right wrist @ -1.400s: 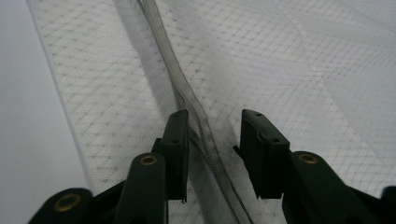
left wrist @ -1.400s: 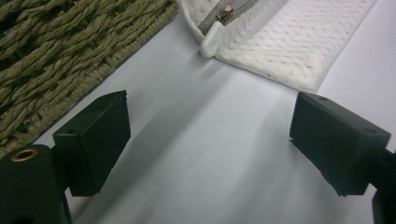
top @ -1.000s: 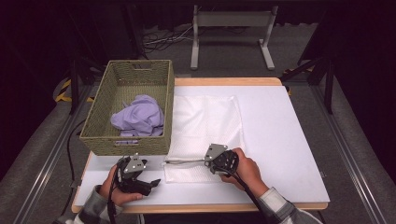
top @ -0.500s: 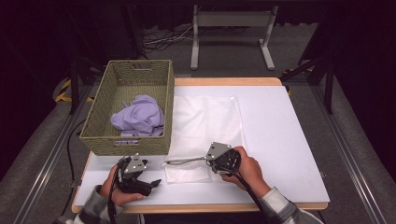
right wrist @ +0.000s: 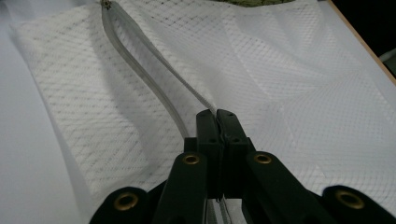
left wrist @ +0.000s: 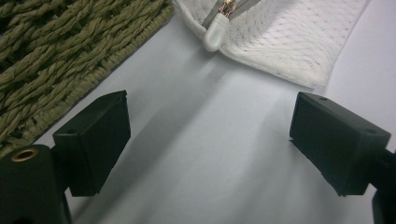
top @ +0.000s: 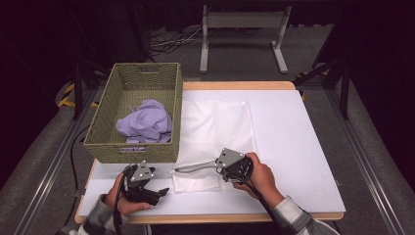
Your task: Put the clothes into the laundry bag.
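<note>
We find no writing, label, brand, number or sign that we can read in any of the views.
</note>
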